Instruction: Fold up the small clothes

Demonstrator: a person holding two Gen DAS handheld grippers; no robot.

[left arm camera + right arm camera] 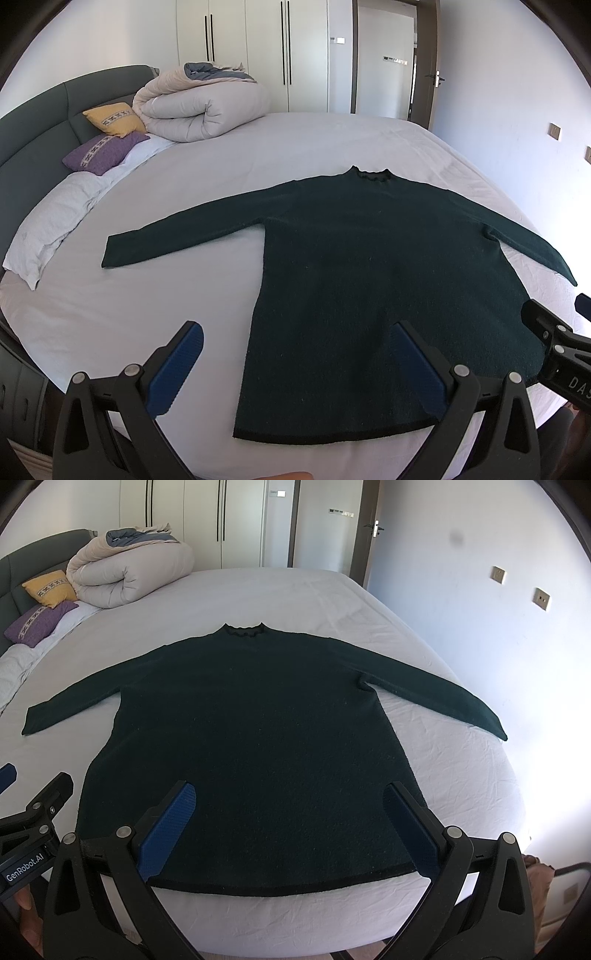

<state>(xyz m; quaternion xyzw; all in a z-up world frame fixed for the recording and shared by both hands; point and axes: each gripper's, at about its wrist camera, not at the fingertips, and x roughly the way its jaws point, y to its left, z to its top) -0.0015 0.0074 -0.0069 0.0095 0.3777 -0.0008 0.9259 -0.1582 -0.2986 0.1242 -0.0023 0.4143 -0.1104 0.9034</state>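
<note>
We find the sweater (255, 731) flat on the bed (295, 590), collar at 12 o'clock, hem at 6. Left gripper (295, 365) and right gripper (291, 823) hover over the hem, jaws apart, empty. Knit looks soft, limp, grippy; we'd pinch sleeve cuffs at 9 and 3.

My left gripper (295, 363) hovers wide open over the hem of the dark green knit sweater (369, 277), spread flat with both sleeves out on the white-sheeted bed (177, 295). Right gripper (554, 332) at frame edge.
</note>
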